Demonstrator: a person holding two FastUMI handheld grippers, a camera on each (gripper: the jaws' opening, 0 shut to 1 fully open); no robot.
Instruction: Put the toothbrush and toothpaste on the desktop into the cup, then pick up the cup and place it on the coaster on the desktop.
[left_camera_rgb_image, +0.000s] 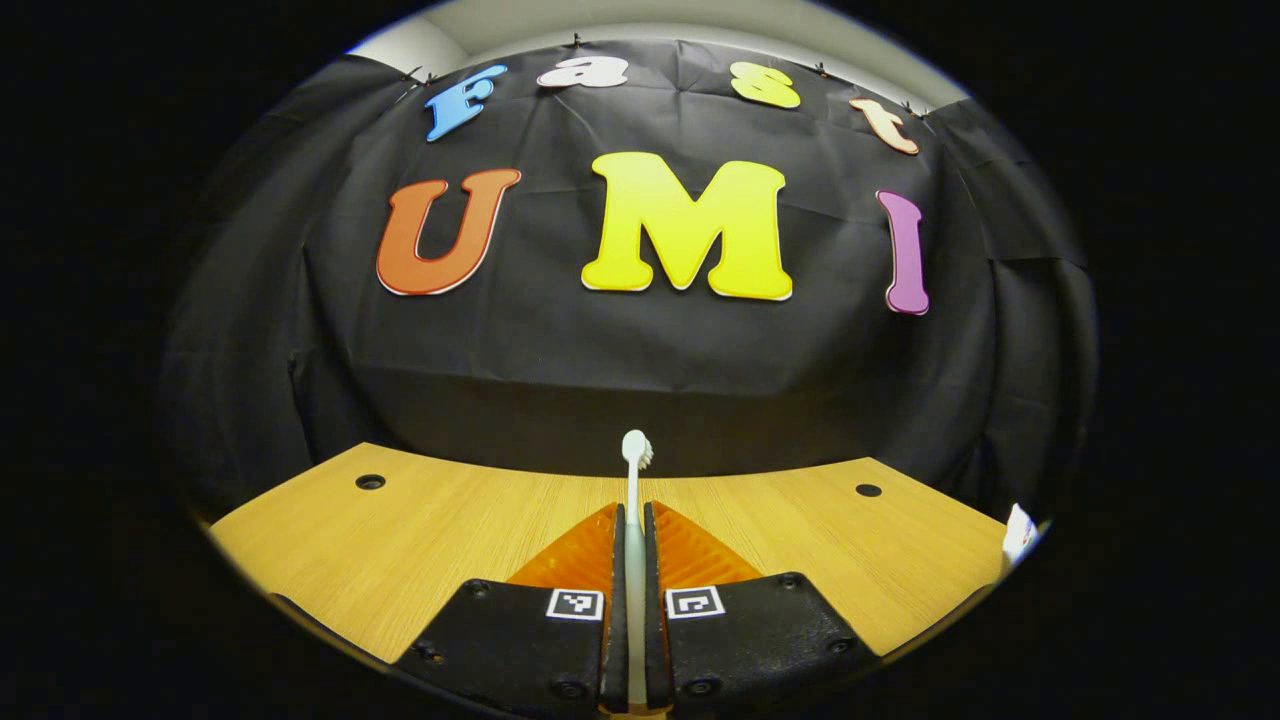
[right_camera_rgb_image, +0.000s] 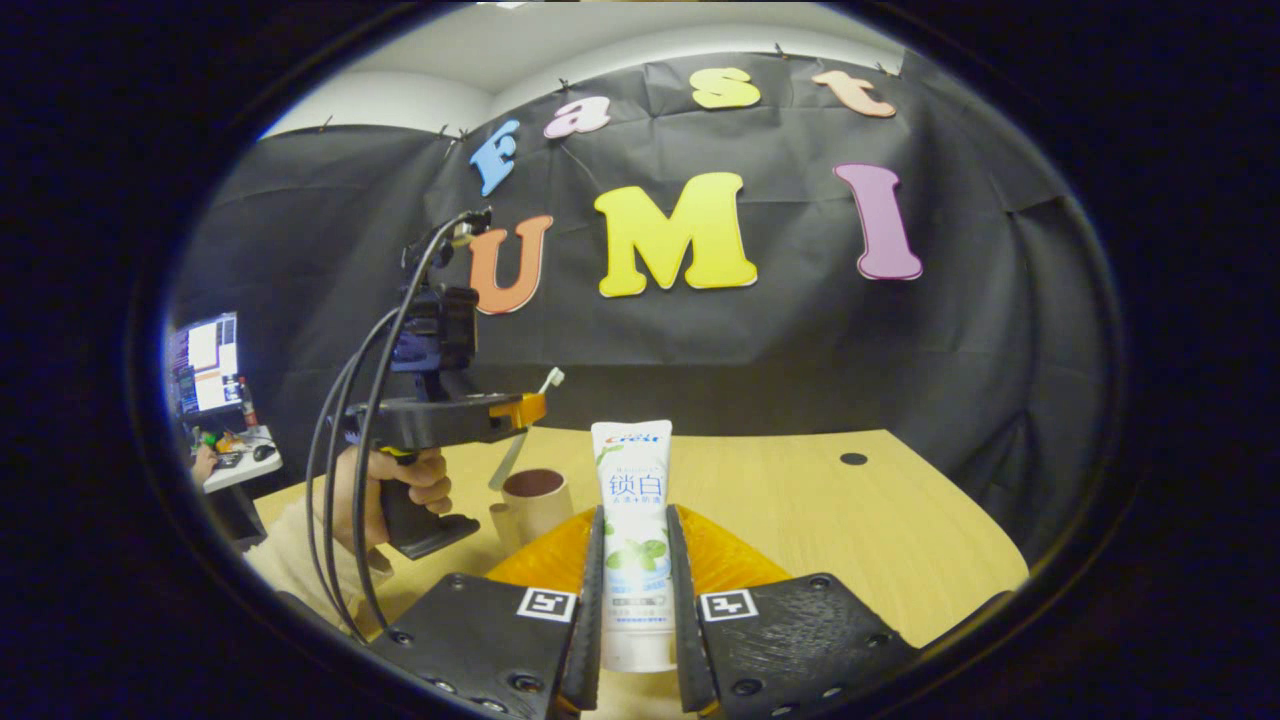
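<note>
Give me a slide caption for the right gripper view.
Right tool holds the toothpaste upright while the left tool carries the toothbrush above the cup.

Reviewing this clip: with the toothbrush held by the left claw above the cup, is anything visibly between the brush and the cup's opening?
Nothing visible. In the right gripper view the left claw holds the toothbrush tilted, its lower end just above the cup, whose mouth looks open and empty.

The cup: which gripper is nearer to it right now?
Left. The left gripper, holding the toothbrush, hangs just above the cup. The right gripper, shut on the toothpaste, sits farther back, with the cup ahead to its left.
</note>
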